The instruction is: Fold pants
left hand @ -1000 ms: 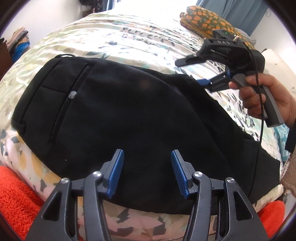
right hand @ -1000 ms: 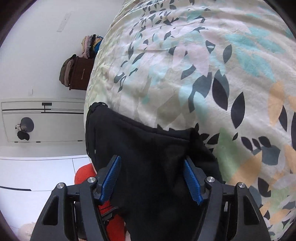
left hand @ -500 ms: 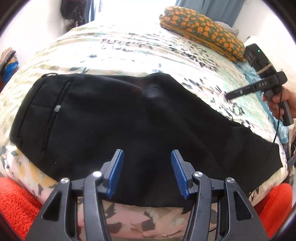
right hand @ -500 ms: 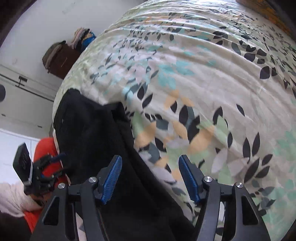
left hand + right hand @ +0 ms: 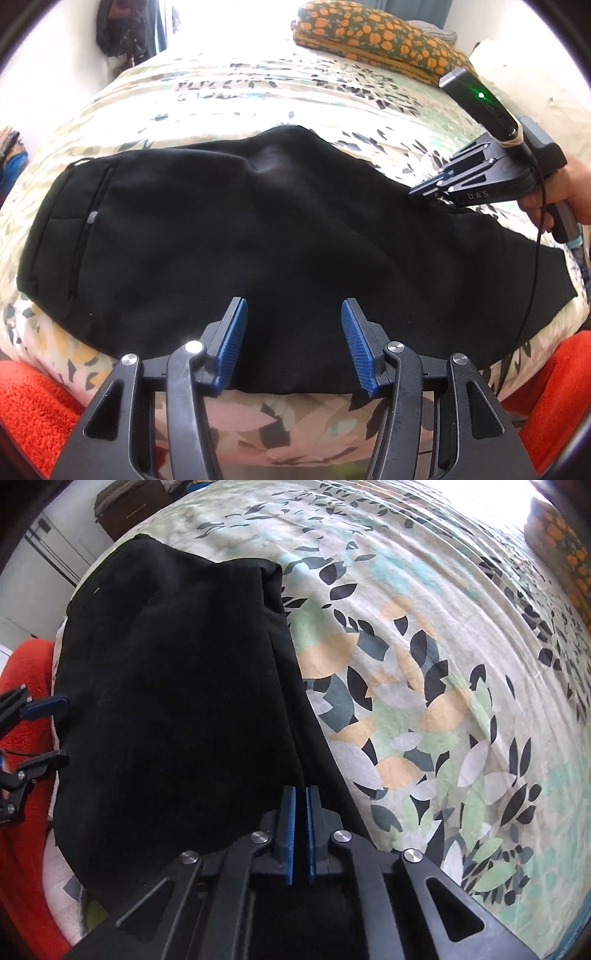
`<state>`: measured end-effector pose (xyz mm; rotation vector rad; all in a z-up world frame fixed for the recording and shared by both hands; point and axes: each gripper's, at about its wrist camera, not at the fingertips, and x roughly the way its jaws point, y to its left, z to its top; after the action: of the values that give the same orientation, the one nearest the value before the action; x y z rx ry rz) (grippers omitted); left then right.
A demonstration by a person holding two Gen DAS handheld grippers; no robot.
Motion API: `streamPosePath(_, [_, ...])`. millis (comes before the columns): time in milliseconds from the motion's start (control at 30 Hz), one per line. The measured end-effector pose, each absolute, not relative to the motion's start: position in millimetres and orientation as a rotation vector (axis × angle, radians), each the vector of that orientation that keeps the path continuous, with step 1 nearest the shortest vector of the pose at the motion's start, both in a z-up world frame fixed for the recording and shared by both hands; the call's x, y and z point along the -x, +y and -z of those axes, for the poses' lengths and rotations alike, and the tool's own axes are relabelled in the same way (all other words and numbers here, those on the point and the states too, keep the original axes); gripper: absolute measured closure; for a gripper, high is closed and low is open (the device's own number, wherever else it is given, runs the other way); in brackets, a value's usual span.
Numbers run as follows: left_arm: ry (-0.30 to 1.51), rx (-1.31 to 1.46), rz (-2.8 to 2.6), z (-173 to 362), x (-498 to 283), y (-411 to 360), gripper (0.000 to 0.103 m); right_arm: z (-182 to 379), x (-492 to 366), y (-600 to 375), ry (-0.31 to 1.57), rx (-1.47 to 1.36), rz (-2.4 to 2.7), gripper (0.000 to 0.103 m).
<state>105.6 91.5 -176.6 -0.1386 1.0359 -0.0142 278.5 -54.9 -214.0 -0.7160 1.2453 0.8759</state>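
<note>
Black pants (image 5: 221, 229) lie spread across a leaf-print bed, waistband with a back pocket at the left, legs running right. My left gripper (image 5: 293, 345) is open and empty, over the pants' near edge. My right gripper (image 5: 300, 830) is shut on the far edge of the black pants (image 5: 177, 701), with the fabric pinched between its blue pads. In the left wrist view the right gripper (image 5: 432, 192) sits at the pants' far right edge. The left gripper's fingers (image 5: 44, 705) show at the left of the right wrist view.
The bed cover (image 5: 258, 88) has a leaf print. An orange-patterned pillow (image 5: 373, 33) lies at the far end. Red fuzzy fabric (image 5: 26, 398) borders the bed's near side. A brown cabinet (image 5: 129, 502) stands beyond the bed.
My right gripper moved right along the pants' far edge, came down and closed on the fabric. My left gripper stayed open over the near edge.
</note>
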Motion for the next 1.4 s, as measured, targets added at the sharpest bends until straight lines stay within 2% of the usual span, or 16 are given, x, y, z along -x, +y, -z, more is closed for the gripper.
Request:
streamPosePath(233, [1.098, 0.1, -0.027, 188.7, -111.7, 93.3, 0.047, 218.6, -295.4, -55.0, 1.209, 0.703, -0.756, 0.1])
streamPosePath(300, [1.092, 0.102, -0.026, 186.6, -109.5, 95.2, 0.047, 205.2, -305.4, -72.9, 1.207, 0.579, -0.739, 0.089])
streamPosePath(367, [1.065, 0.116, -0.031, 181.0, -107.5, 99.2, 0.047, 188.2, -316.8, -106.2, 1.194, 0.415, -0.673, 0.066])
streamPosePath(600, [0.99, -0.018, 0.056, 174.2, -112.1, 66.5, 0.047, 180.9, -259.3, -241.5, 1.346, -0.083, -0.597, 0.066])
streamPosePath(733, [1.104, -0.139, -0.083, 205.3, -120.2, 71.5, 0.048, 236.3, -217.3, -300.1, 1.376, 0.025, -0.378, 0.061])
streamPosePath(767, [1.101, -0.1, -0.116, 201.4, -121.3, 82.1, 0.048, 237.2, -216.0, -322.7, 1.31, -0.028, -0.365, 0.078])
streamPosePath(800, [1.095, -0.087, -0.165, 197.9, -122.2, 92.3, 0.048, 232.0, -214.2, -347.8, 1.251, -0.088, -0.301, 0.084])
streamPosePath(833, [1.086, -0.074, -0.202, 194.9, -121.6, 102.3, 0.048, 223.2, -210.7, -371.3, 1.198, -0.113, -0.172, 0.074])
streamPosePath(867, [1.082, -0.037, -0.224, 192.1, -119.8, 112.4, 0.049, 212.4, -203.0, -392.8, 1.143, -0.155, -0.084, 0.053])
streamPosePath(967, [1.041, 0.109, -0.218, 180.9, -112.8, 132.3, 0.043, 187.0, -169.2, -437.9, 1.006, -0.313, -0.044, 0.032])
streamPosePath(1133, [1.097, 0.014, -0.228, 201.6, -133.0, 123.2, 0.036, 205.5, -161.4, -523.8, 1.102, -0.349, 0.218, 0.031])
streamPosePath(1200, [1.079, 0.007, -0.25, 202.6, -133.5, 124.5, 0.036, 214.9, -156.9, -568.4, 1.09, -0.485, 0.277, 0.04])
streamPosePath(1233, [1.075, 0.0, -0.257, 198.5, -132.6, 122.7, 0.037, 207.0, -151.8, -576.3, 1.044, -0.506, 0.291, 0.051])
streamPosePath(1300, [1.048, -0.003, -0.241, 190.0, -124.2, 118.9, 0.037, 181.6, -136.2, -574.9, 0.953, -0.466, 0.307, 0.047])
streamPosePath(1367, [1.015, -0.023, -0.213, 182.6, -115.1, 112.1, 0.035, 162.8, -119.3, -555.8, 0.912, -0.428, 0.284, 0.026])
streamPosePath(1400, [1.01, -0.039, -0.208, 182.2, -112.9, 108.5, 0.033, 159.0, -110.6, -543.2, 0.911, -0.407, 0.279, 0.024])
